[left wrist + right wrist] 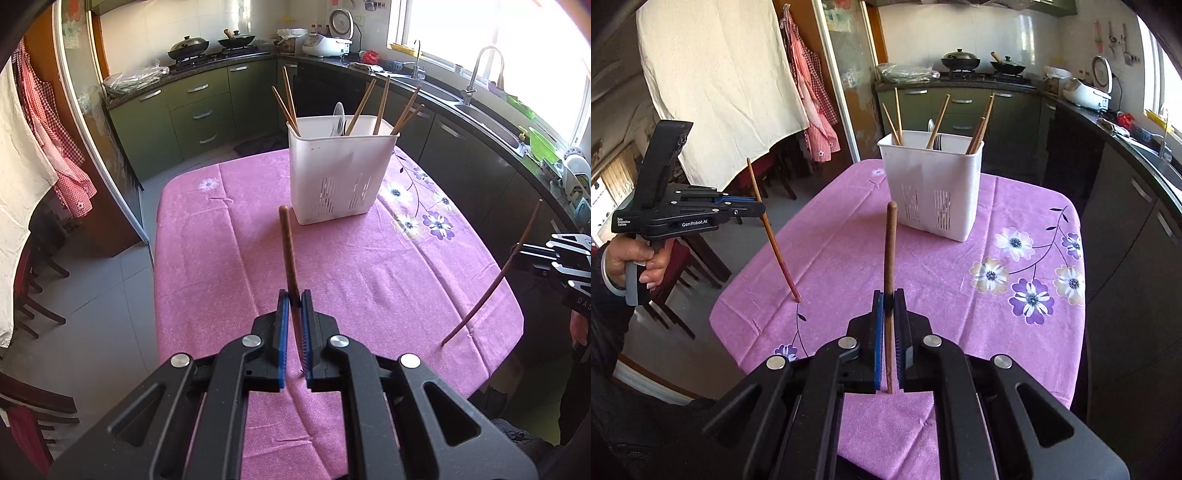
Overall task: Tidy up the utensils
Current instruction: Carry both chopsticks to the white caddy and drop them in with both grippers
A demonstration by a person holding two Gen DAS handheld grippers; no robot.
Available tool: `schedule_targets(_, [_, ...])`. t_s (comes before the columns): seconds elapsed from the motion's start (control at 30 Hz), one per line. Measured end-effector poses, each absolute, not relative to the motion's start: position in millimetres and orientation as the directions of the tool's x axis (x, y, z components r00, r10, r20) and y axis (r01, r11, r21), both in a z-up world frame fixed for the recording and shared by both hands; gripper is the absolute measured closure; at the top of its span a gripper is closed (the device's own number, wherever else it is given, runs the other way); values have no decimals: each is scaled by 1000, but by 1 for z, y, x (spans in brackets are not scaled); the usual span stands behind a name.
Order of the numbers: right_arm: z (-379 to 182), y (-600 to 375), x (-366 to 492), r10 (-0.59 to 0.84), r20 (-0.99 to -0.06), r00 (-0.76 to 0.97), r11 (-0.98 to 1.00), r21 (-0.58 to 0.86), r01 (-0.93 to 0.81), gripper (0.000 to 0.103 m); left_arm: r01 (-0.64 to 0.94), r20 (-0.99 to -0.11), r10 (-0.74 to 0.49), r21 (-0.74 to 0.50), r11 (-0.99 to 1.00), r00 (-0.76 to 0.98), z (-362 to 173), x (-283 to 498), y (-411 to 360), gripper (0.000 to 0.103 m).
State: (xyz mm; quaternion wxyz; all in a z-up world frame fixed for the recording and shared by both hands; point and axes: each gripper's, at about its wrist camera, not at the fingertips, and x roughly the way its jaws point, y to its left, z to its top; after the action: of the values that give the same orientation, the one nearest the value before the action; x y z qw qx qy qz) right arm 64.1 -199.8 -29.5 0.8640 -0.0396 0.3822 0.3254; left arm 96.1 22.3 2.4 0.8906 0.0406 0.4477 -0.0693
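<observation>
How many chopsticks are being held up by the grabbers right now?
2. One chopstick is pinched in the left gripper; the other chopstick is in the right gripper. More stand in the white holder.

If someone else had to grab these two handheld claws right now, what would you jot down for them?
Left gripper: shut on a brown wooden chopstick, its low end near the pink flowered tablecloth.
Right gripper: shut on a second brown wooden chopstick, held up off the table.
White plastic utensil holder stands at the far end, already holding several chopsticks and some metal cutlery.
Left to do: drop both held chopsticks into the holder. No other loose utensils show on the cloth.
</observation>
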Motion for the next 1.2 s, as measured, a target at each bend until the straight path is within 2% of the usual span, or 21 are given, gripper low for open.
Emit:
schedule_targets(0.6, [-38,-216,72,586,-648,487,770,257,-585,97,187,-795,-108,8,982,598,20,102,10,97])
schedule_targets(0.83, [-42,-224,81,595,-646,479,767,276,-580,97,215,-752,-151,-12,977,642,67,127,-2,97])
schedule_targets(1.2, [-45,-232,87,617,-638,460,751,302,-587,97,224,-610,-173,8,974,773,155,183,-31,97])
